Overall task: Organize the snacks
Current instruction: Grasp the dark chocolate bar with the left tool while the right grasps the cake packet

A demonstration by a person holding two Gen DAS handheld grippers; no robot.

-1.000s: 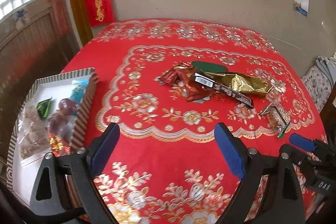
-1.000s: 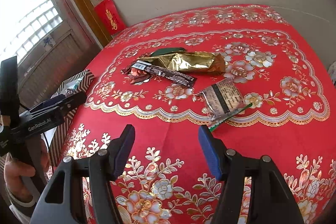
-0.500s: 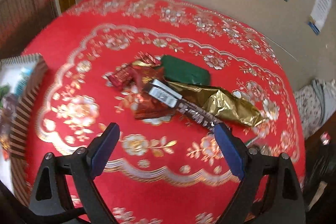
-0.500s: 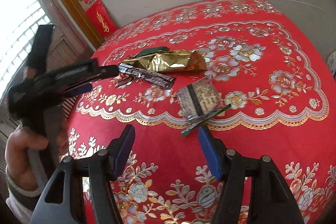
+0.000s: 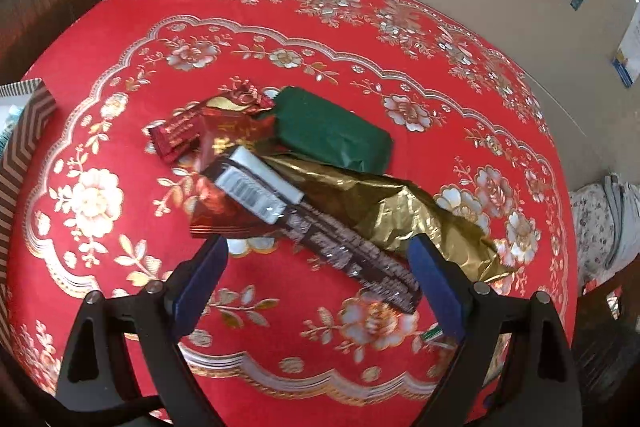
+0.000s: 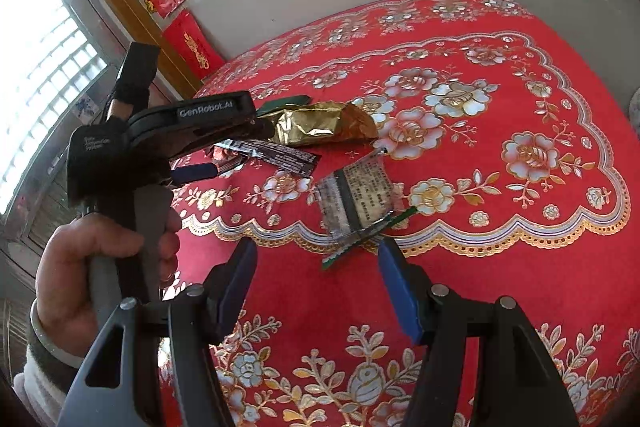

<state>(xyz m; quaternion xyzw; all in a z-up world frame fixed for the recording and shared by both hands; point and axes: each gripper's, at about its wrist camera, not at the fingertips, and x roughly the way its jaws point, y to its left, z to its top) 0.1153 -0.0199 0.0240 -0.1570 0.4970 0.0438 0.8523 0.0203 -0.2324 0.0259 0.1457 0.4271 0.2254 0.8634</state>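
The left tongs [image 5: 316,267] hang wide open over a heap of snacks in the middle of the worktop [image 5: 400,75], which is covered by a red cloth with gold and silver flowers; nothing sits between the blue pads. Just ahead of them lies a long dark brown bar [image 5: 320,227] with a white barcode end, resting across a crumpled gold foil packet [image 5: 400,207]. Behind these is a dark green packet [image 5: 332,135], and to its left a red and gold wrapper [image 5: 228,131] with a small dark red sweet [image 5: 176,135] touching it. At the left edge a striped box [image 5: 24,147] shows only its corner. From the right wrist view, the right tongs [image 6: 316,279] stand partly open and empty, just short of a clear printed sachet [image 6: 356,199] that lies apart from the heap, with what seems to be a thin green strip [image 6: 360,243] under its near edge, though blur makes that uncertain. A hand [image 6: 92,267] grips the left tool's handle.
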